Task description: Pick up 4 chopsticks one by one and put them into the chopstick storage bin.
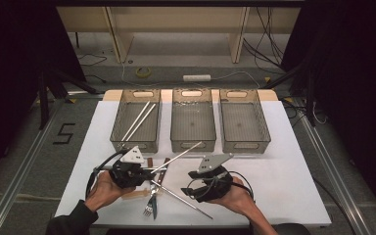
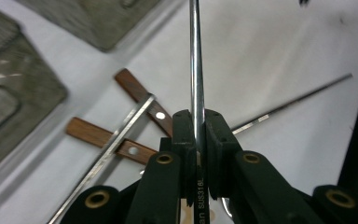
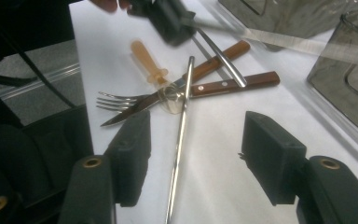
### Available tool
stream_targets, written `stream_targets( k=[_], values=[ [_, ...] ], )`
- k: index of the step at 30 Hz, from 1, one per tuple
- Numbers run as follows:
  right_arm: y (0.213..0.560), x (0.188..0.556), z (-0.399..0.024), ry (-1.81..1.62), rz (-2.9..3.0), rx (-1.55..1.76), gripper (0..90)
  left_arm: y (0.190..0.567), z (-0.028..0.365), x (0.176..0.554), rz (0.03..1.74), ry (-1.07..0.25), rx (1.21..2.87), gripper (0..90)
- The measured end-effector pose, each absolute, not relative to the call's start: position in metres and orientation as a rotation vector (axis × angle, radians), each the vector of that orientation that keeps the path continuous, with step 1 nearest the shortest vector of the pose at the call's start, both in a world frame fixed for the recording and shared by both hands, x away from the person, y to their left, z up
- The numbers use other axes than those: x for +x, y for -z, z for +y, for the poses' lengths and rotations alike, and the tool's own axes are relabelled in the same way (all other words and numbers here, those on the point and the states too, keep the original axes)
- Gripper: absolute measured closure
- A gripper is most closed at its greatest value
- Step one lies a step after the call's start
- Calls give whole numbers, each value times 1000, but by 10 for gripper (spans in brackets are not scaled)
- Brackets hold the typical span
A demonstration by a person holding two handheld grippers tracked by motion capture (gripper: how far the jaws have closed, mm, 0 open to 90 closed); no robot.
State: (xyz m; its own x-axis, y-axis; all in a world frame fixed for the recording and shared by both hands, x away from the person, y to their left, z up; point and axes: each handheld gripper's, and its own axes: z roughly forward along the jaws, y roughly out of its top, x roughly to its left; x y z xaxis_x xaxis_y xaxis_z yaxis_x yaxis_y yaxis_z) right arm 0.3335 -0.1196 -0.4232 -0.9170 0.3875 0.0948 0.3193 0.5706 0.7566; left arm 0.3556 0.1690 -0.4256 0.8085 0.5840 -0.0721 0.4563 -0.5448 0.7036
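This is looking like a lab set up for recording, not a home. A white table [image 1: 293, 196] is standing between aluminium rails [image 1: 19, 169] on a grey carpeted floor, with black curtains [image 1: 352, 73] hanging at both sides. Loose cables [image 1: 267, 36] and a power strip [image 1: 197, 77] are lying behind it, and a taped number [image 1: 64, 132] is marking the floor.

Left gripper [image 1: 149, 171] jaws clamped tight, right gripper [image 1: 188, 188] jaws apart.

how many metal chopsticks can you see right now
4, maybe more hidden: two in the left bin, one chopstick held in the left gripper, one lying on the table.
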Motion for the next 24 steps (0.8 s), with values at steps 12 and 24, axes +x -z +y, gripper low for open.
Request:
stream_targets(
  k=[12,24],
  values=[
    [437,330,-113,-1274,2694,673,346,414,197,376,993,-352,2047,835],
    [440,327,-113,-1269,2699,691,326,409,219,424,1167,-415,1968,835]
  ],
)
